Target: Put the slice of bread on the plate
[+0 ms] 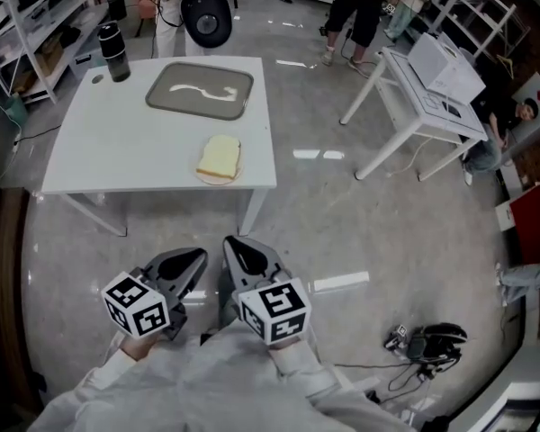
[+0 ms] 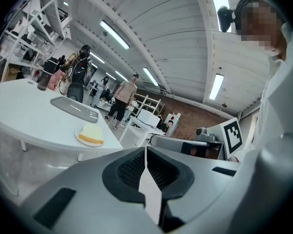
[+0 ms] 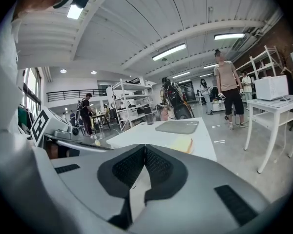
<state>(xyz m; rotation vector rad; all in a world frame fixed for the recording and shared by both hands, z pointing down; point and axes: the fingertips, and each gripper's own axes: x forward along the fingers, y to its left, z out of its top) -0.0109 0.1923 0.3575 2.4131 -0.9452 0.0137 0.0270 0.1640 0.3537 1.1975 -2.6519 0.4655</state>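
With slice of bread (image 1: 220, 156) on plate (image 1: 218, 180) at tabletop's (image 1: 117, 142) front-right corner, park closed, empty left gripper (image 1: 198, 258) and right gripper (image 1: 233, 242) clear.

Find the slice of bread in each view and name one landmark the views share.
Head view: the slice of bread lies at the white table's near right corner.
Left gripper view: it is left of centre, above the jaws.
Right gripper view: it is just right of centre.
Shared landmark: the grey tray beyond it.
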